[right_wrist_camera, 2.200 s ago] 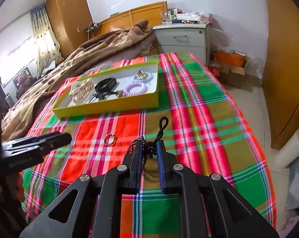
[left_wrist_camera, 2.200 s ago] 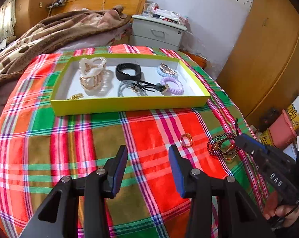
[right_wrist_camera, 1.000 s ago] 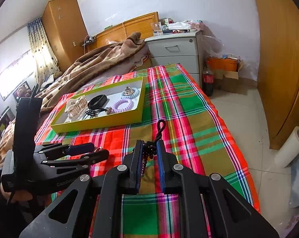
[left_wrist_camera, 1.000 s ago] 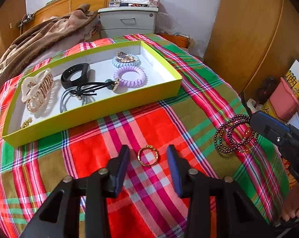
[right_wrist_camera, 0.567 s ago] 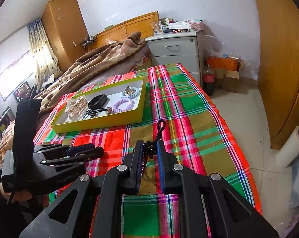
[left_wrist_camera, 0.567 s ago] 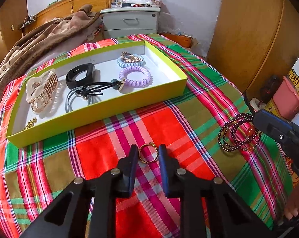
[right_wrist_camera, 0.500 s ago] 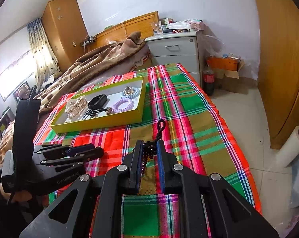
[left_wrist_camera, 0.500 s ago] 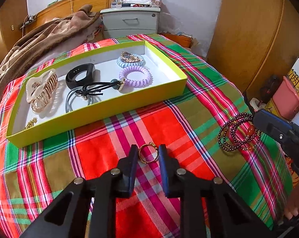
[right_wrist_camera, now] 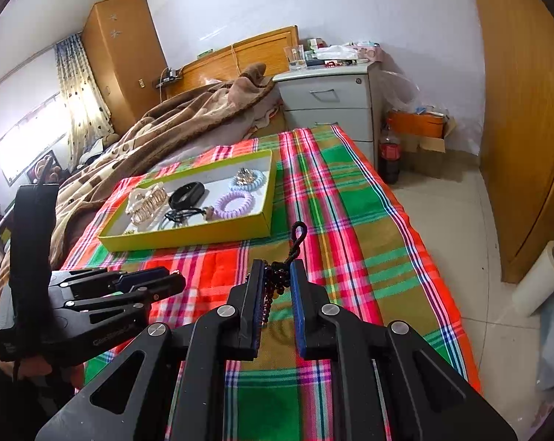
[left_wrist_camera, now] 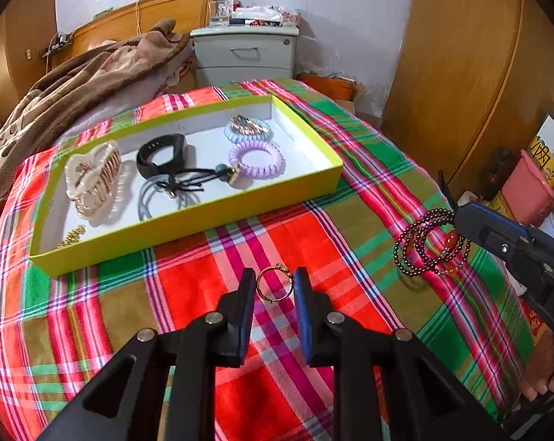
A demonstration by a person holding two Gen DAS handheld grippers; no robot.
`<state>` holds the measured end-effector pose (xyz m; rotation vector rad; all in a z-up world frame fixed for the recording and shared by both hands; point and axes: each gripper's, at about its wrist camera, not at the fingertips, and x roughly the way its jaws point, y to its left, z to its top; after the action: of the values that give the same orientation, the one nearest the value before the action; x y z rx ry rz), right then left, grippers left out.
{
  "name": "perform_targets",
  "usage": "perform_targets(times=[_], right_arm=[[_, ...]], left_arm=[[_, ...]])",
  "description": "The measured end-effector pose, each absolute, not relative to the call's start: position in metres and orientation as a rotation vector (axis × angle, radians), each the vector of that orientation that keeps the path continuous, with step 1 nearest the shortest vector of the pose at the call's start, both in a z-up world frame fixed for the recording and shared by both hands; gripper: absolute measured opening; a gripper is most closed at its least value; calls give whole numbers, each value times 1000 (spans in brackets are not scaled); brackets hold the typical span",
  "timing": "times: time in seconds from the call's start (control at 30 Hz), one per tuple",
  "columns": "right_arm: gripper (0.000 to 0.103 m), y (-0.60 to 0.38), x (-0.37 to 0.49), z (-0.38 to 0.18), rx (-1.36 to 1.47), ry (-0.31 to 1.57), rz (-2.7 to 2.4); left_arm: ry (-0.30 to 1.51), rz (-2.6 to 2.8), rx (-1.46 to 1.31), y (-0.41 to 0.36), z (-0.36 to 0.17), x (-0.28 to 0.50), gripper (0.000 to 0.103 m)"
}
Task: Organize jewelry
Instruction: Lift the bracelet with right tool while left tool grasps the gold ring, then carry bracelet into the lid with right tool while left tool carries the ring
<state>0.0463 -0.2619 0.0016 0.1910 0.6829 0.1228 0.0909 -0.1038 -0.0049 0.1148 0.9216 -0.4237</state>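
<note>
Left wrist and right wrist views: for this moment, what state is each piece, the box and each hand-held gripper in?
Thin gold ring: on the plaid cloth, pinched between the pads.
Left hand-held gripper: shut on the ring.
Dark beaded bracelet: hanging, lifted off the cloth.
Right hand-held gripper: shut on the bracelet.
Shallow yellow-green box: open, no lid.
Lilac spiral hair tie: lying in the box.

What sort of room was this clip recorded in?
Most likely a home bedroom: a wooden headboard with a rumpled brown blanket, a grey bedside cabinet, and a wooden wardrobe beside a curtained window.
</note>
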Motion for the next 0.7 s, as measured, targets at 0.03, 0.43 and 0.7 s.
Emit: perform_targets(times=[0.03, 0.43, 0.7], right_arm=[[14, -261, 47, 3, 189, 679, 124], [14, -246, 63, 27, 170, 640, 173], [14, -236, 116, 41, 171, 642, 242]], left_arm=[[916, -424, 110, -102, -2, 91, 22], [851, -384, 68, -70, 30, 100, 22], [836, -342, 42, -52, 39, 120, 22]])
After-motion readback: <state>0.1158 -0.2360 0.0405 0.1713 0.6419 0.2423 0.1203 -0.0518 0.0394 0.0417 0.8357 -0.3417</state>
